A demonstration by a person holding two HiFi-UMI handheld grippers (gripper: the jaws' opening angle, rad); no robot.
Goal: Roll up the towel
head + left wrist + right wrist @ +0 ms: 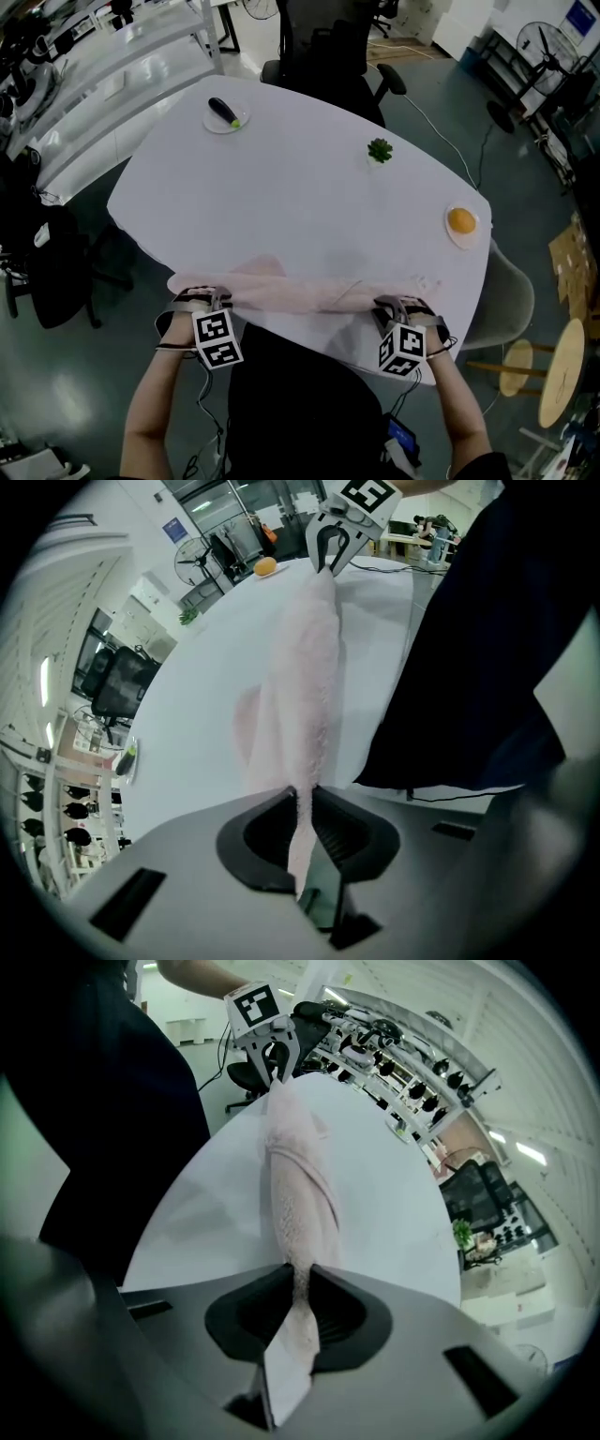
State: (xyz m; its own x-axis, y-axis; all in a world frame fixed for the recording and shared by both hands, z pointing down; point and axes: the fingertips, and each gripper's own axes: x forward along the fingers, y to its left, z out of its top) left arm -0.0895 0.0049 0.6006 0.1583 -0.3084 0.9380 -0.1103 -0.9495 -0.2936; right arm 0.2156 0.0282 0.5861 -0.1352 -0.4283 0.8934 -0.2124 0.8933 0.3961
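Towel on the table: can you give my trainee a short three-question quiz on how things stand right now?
1. True or false: the left gripper is open and clear of the towel.
2. Where does the towel lie on the table? A, at the far edge by the chair. B, along the near edge, stretched between the left gripper and the right gripper. C, bunched in the middle.
3. What sits on the plate at the table's right edge in the head view?

Key: 1, false: it is shut on the towel. 2, B. 3, an orange.
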